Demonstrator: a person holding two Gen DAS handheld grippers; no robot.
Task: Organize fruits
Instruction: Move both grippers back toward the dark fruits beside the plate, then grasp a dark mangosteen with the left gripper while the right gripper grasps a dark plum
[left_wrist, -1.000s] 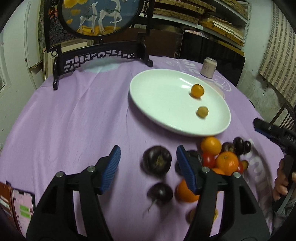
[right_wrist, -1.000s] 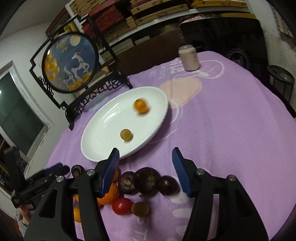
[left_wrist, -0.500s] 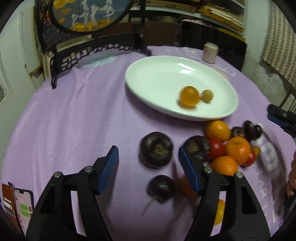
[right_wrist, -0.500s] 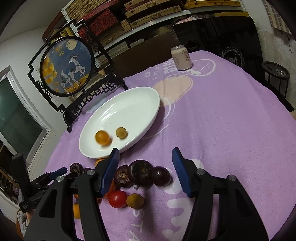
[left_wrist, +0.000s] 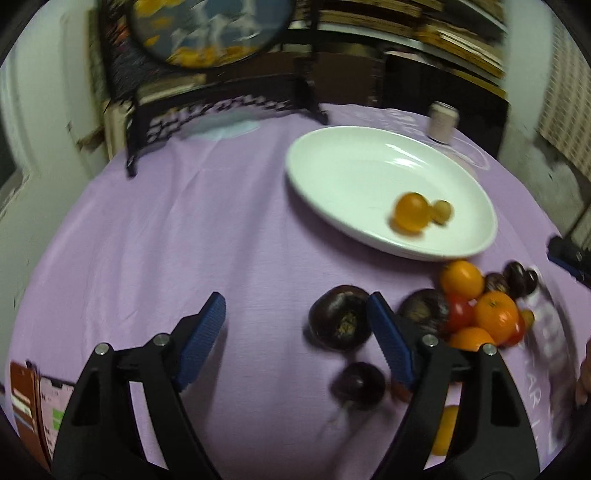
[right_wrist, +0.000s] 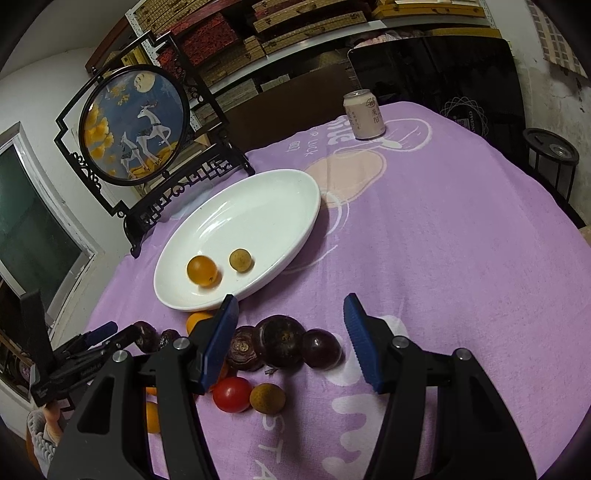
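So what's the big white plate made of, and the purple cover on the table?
The plate looks like glazed ceramic: smooth, glossy, with bright light glints, though hard plastic is possible. The purple cover looks like soft, matte woven cloth, fuzzy like a towel, with printed white letters.

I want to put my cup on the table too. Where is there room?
The purple cloth is bare between the white plate and the can, and all along its right side. It is crowded below the plate, where the dark fruits, tomato and oranges bunch together.

Drink can, deer screen, phone
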